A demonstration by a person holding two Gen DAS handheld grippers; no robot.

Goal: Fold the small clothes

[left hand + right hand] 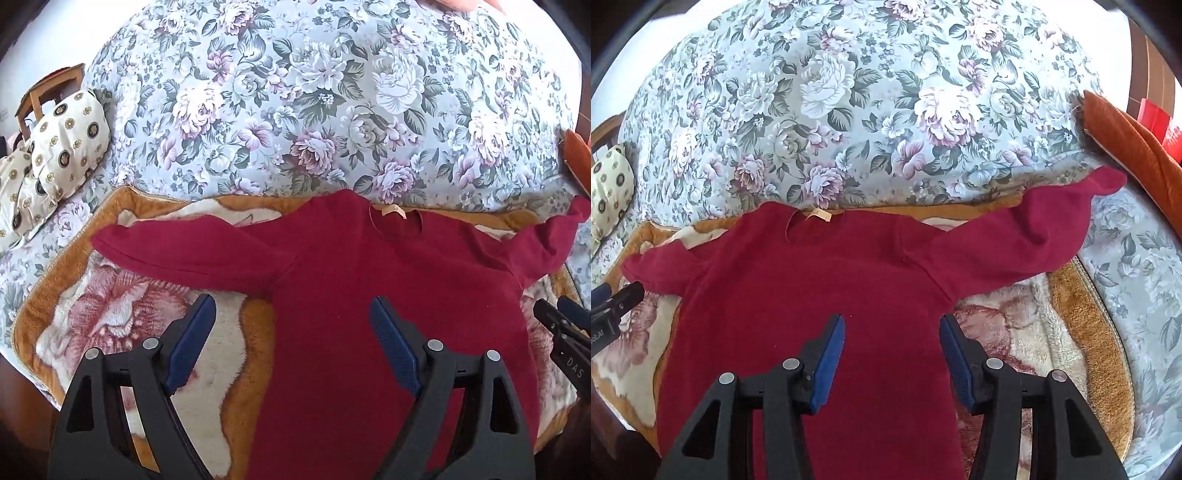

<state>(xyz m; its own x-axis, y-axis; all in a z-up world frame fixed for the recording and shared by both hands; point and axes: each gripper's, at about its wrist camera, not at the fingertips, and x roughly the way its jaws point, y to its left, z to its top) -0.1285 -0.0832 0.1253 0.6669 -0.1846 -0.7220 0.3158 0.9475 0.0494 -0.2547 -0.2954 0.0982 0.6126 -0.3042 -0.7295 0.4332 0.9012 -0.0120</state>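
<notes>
The dark-red knit long-sleeved sweater [362,295] lies flat, sleeves spread, on a plush tan-edged blanket [207,354] on the bed w/ floral cover [295,110]. It's prob. soft, light, floppy (no containers here), so grab at a cuff or hem corner. Left tongs [293,325] gape wide, right tongs [892,332] also apart; both hold nothing.

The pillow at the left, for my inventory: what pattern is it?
Cream with dark and gold round medallions; the pillow shows best in the left wrist view.

Floral-quilted bed [314,92], patterned pillow [62,136], wooden chair [40,92] beside it.
</notes>
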